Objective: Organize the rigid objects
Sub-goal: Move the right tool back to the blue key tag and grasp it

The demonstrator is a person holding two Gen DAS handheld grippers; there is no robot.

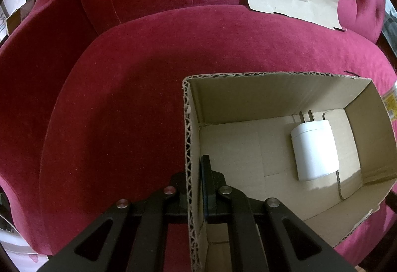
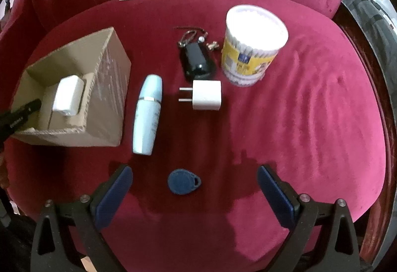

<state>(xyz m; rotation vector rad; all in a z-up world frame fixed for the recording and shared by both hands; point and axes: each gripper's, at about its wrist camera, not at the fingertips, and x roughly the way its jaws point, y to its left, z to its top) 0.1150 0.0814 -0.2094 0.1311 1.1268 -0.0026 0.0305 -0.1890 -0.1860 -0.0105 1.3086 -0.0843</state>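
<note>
So I'm pinching the near-left wall of the cardboard box (image 1: 191,172) with my left gripper (image 1: 197,187), jaws squeezed narrow on the corrugated edge, one finger inside and one outside. I'm guessing that's mostly to keep the box from sliding around on the velvet while the other hand drops stuff in. It's sitting toward the left edge of the red seat cushion (image 2: 310,110), open side up, and there's already one white charger (image 1: 315,149) lying on its floor near the far-right corner.

My right gripper (image 2: 194,193) is hanging wide open, pointing steeply down over the front of the cushion, with the blue key fob (image 2: 184,182) lying flat right between the fingers but not touched by either pad. Looks like that's my next pick, and it's thin and flat, so I'll probably need to get the tips right down into the fabric to catch its edges.

Everything else is waiting out on the cushion: the light blue bottle (image 2: 148,114) lying just beside the box, a second white charger (image 2: 206,95) around the middle, the black car key (image 2: 197,62) behind it, and the cotton swab tub (image 2: 253,46) standing upright toward the back right.
</note>
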